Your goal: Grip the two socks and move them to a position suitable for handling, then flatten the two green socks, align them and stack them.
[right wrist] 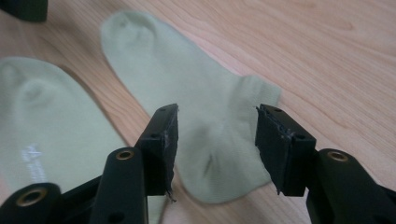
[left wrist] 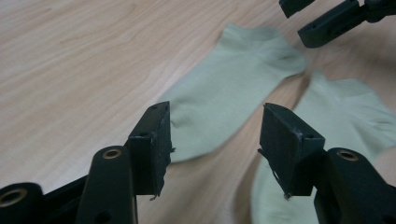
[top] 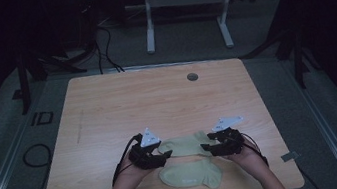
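Socks, two of them, pale green, lying flat on the wooden worktop [top: 108, 108] near its front edge. Far sock [top: 186, 145] stretched between the two grippers; near sock [top: 189, 176] just in front of it, closer to the person, the two close together and maybe touching near the middle.

Left gripper [top: 158, 157] hovering at one end of the far sock, jaws spread wide with nothing between them; in the left gripper view, far sock [left wrist: 224, 93] seen through the gap, near sock [left wrist: 336, 126] off to the right. Right gripper [right wrist: 217, 140] at the other end of the same sock, jaws likewise wide and empty, framing the heel and cuff end of the far sock [right wrist: 201, 107]; near sock [right wrist: 42, 121] to the left with a small printed mark on it. Cannot tell whether any jaw tip already touches the fabric.

Judged step: about to pinch the far sock at both ends, probably to lift it onto its mate.

Risks from here:
- Closing too high: thin flat knit, so jaws may shut on air or catch only the top layer, leaving the sock to sag open.
- Closing too low: tips scraping the worktop and pushing the fabric into a bunch instead of gripping it.
- Snagging the near sock as well, given how close the two lie, so both drag together.
- Uneven lift between the hands: sock twisting or slipping out of one side.
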{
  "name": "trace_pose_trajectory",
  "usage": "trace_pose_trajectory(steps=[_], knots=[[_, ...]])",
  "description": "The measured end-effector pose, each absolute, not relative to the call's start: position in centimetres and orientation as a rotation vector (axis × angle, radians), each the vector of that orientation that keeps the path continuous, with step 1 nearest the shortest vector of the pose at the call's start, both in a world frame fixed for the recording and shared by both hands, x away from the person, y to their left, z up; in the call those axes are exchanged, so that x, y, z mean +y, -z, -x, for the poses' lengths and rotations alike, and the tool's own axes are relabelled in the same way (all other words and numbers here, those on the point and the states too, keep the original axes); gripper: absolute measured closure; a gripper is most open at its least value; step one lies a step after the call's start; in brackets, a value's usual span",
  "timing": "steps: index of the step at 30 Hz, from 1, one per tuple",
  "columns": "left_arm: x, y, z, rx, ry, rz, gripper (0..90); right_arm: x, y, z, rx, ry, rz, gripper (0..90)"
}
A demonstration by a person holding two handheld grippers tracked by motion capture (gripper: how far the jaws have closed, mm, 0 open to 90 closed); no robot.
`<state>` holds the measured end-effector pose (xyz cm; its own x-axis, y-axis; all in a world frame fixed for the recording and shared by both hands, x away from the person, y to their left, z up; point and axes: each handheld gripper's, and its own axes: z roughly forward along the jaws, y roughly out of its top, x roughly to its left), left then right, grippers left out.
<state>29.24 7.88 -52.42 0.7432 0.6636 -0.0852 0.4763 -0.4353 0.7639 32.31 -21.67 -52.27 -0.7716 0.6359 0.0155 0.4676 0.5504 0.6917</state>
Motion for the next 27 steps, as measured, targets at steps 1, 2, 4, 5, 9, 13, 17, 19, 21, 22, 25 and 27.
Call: trace_pose_trajectory(steps=[1,2,4,5,9,13,17,19,21,22,25,27], knots=[[8.1,52.6,-29.0,0.856,-0.273,-2.108,43.2,-21.7,52.1,-32.1,2.545,-1.047,-0.945,48.9],[8.3,52.8,-28.8,0.858,-0.264,-2.106,42.2,-21.8,52.1,-32.0,2.548,-1.057,-0.962,48.9],[8.7,53.1,-28.2,0.875,-0.26,-2.104,42.0,-22.0,51.9,-31.7,2.543,-1.067,-0.982,48.6],[9.0,53.4,-27.6,0.891,-0.256,-2.1,41.3,-22.2,51.9,-31.5,2.542,-1.08,-1.0,48.4],[9.5,53.7,-26.8,0.931,-0.261,-2.09,40.4,-22.5,52.1,-30.8,2.55,-1.08,-1.014,47.5],[10.2,53.7,-25.7,0.936,-0.258,-2.079,40.3,-22.9,51.9,-29.5,2.557,-1.087,-0.98,39.0],[10.5,53.3,-24.9,0.944,-0.255,-2.075,40.2,-23.3,51.7,-28.6,2.546,-1.103,-0.958,34.6],[10.6,53.2,-24.6,0.936,-0.25,-2.073,38.9,-23.8,51.5,-27.7,2.536,-1.116,-0.952,33.1],[10.8,53.2,-24.3,0.935,-0.245,-2.068,38.9,-24.4,51.5,-27.0,2.514,-1.093,-0.966,30.2],[10.9,53.3,-24.2,0.937,-0.237,-2.063,38.9,-24.7,51.5,-26.8,2.504,-1.081,-0.97,30.6],[11.0,53.7,-24.1,0.955,-0.218,-2.04,38.9,-25.4,51.6,-25.9,2.494,-1.043,-1.001,39.0],[10.9,54.0,-24.1,0.966,-0.197,-2.033,38.9,-25.8,51.9,-25.3,2.479,-1.044,-1.011,41.5]])
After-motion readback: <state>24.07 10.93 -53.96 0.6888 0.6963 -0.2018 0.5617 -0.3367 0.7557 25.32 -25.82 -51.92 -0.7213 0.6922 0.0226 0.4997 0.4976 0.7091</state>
